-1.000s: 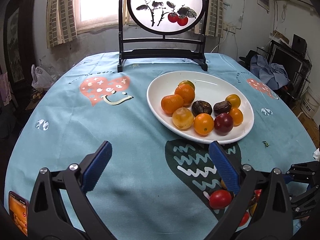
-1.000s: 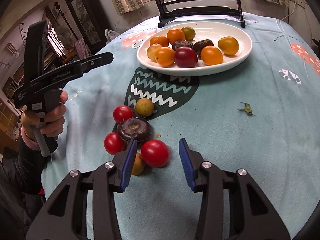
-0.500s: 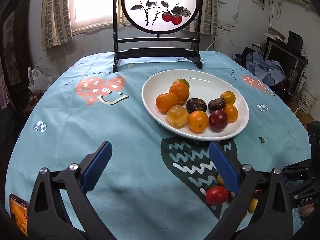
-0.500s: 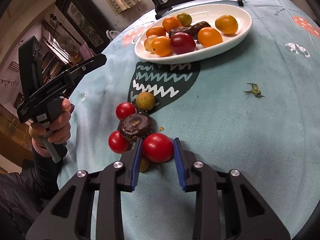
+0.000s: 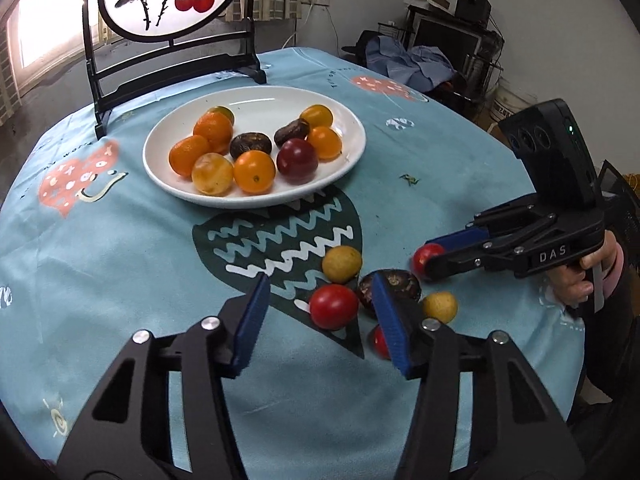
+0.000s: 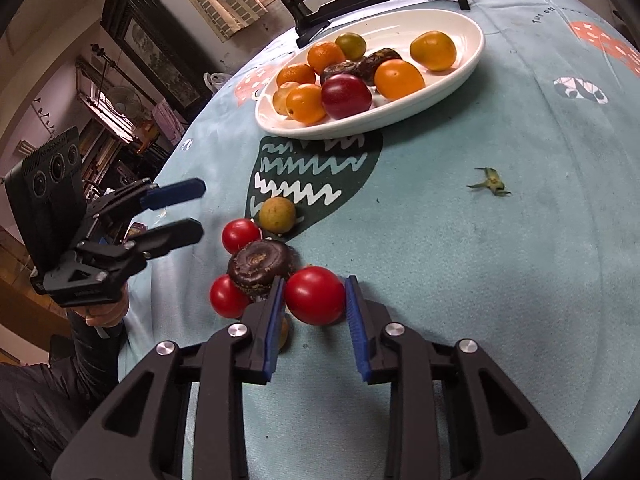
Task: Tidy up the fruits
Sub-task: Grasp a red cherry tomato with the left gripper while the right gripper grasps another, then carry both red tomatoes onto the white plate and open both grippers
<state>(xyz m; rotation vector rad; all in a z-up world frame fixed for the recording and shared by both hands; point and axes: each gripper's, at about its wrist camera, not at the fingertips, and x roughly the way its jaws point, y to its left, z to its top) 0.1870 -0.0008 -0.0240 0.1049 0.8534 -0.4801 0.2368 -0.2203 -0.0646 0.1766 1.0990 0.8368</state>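
Blue patterned tablecloth (image 5: 120, 240) lies under us. Our right gripper (image 6: 314, 300) is clamped on a red tomato (image 6: 315, 295) at its tips; we judge it light, smooth, easily bruised, best held across its middle. Nearly round, it shows no clear long axis or heading. Our left gripper (image 5: 320, 312), jaws just narrowed, brackets another tomato (image 5: 334, 306) untouched. Ahead sits the plate (image 5: 352, 152).

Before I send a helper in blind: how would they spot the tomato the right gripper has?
Find the white plate of fruit, then the loose cluster on the cloth nearer the person. The tomato sits at its right edge, beside a dark brown fruit, the only one between the right gripper's blue pads.
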